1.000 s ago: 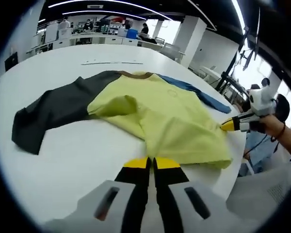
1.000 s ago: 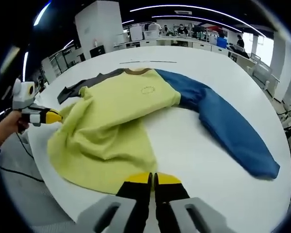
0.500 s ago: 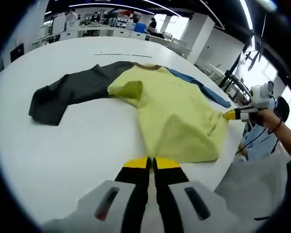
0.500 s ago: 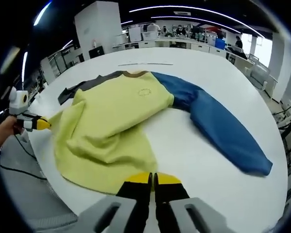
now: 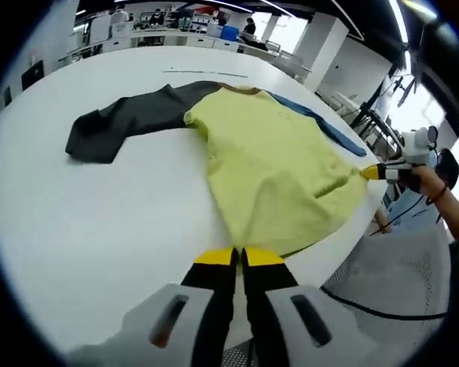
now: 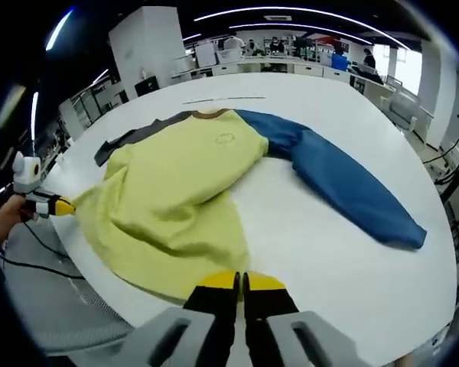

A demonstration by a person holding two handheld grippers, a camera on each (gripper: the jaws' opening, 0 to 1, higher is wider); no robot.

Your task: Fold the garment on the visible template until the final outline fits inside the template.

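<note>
The yellow-green sweatshirt with one dark grey sleeve and one blue sleeve [image 6: 176, 199] lies spread on the round white table [image 6: 344, 260], its hem at the near edge. Left gripper [image 5: 239, 257] and right gripper [image 6: 240, 280] are both closed on the hem, pulling it flat. I think that folding is only starting. Next, a sleeve must go inward. A thin line marking [image 6: 223, 99] lies far behind the collar.

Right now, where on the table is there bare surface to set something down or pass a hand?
Bare table lies below the grey sleeve, beside the yellow body. More lies between the yellow body and the blue sleeve, and beyond the collar. The near edge at the hem is crowded.
</note>
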